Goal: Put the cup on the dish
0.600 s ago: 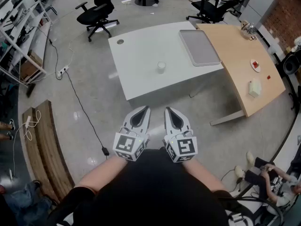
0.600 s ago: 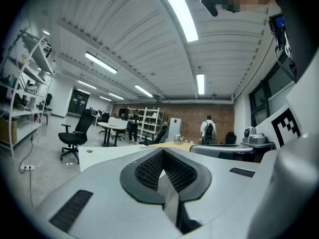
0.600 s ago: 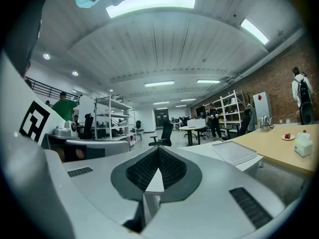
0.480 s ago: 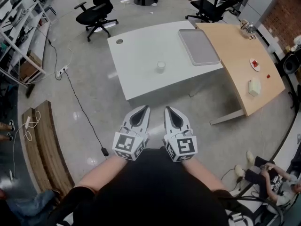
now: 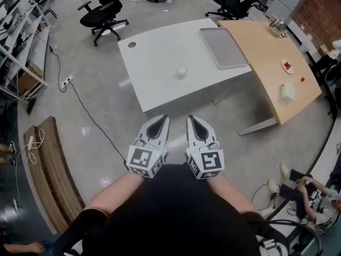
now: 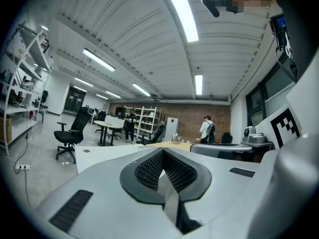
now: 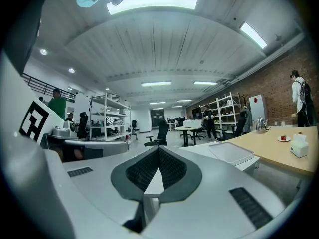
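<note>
White cup [image 5: 181,72] upright near the middle of the white table [image 5: 154,84], well apart from the grey tray [image 5: 224,48] at the table's far right corner. Both grippers short of the near edge, over polished concrete floor [image 5: 106,89]. Left gripper [image 5: 162,120] pinched together on nothing, right gripper [image 5: 192,120] likewise closed and empty. Against the right edge, a wooden table [image 5: 266,57] carrying a tissue box [image 5: 287,92], a small plate [image 5: 287,66] and a metal kettle [image 5: 275,23]. Black office chair [image 5: 101,12] beyond the far left corner, cable [image 5: 90,116] trailing over the floor. Print nowhere large enough to read, only black-and-white square markers [image 5: 144,161] on the grippers.
</note>
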`<state>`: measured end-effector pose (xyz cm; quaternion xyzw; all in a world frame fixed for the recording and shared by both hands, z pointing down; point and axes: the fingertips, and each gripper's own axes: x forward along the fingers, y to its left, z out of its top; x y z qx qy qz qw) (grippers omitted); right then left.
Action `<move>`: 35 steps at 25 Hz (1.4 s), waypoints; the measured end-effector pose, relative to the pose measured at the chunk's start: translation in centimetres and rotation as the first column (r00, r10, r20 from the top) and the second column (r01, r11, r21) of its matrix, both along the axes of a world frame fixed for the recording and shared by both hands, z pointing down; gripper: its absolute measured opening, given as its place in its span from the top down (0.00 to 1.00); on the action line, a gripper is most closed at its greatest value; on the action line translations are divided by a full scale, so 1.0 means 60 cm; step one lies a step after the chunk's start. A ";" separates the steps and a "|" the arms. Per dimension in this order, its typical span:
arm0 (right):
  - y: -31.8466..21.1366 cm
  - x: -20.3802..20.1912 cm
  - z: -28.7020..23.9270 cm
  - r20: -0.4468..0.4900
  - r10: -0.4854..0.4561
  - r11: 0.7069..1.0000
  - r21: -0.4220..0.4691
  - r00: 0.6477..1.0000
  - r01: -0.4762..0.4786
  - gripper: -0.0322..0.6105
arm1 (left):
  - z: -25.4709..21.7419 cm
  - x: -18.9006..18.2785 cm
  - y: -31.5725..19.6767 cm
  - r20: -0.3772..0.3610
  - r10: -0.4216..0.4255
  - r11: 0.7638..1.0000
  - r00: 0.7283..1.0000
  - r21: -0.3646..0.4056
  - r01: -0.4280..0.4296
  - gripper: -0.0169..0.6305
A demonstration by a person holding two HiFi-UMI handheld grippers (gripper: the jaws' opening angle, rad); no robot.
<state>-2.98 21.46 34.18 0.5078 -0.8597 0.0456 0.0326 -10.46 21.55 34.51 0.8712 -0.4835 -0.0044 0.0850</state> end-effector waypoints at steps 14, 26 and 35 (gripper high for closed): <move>-0.007 -0.024 0.019 0.048 0.095 0.995 -0.042 0.994 -0.093 0.93 | 0.022 -0.045 0.002 -0.008 0.043 0.999 0.999 -0.019 -0.043 0.96; -0.125 0.011 0.064 0.039 0.093 0.992 -0.087 0.995 -0.090 0.93 | 0.062 -0.017 -0.111 0.001 0.017 0.998 1.000 -0.062 -0.016 0.96; -0.296 0.048 0.090 0.025 0.025 0.994 -0.109 0.999 -0.022 0.93 | 0.081 0.025 -0.285 0.026 -0.047 0.996 0.999 -0.080 0.049 0.96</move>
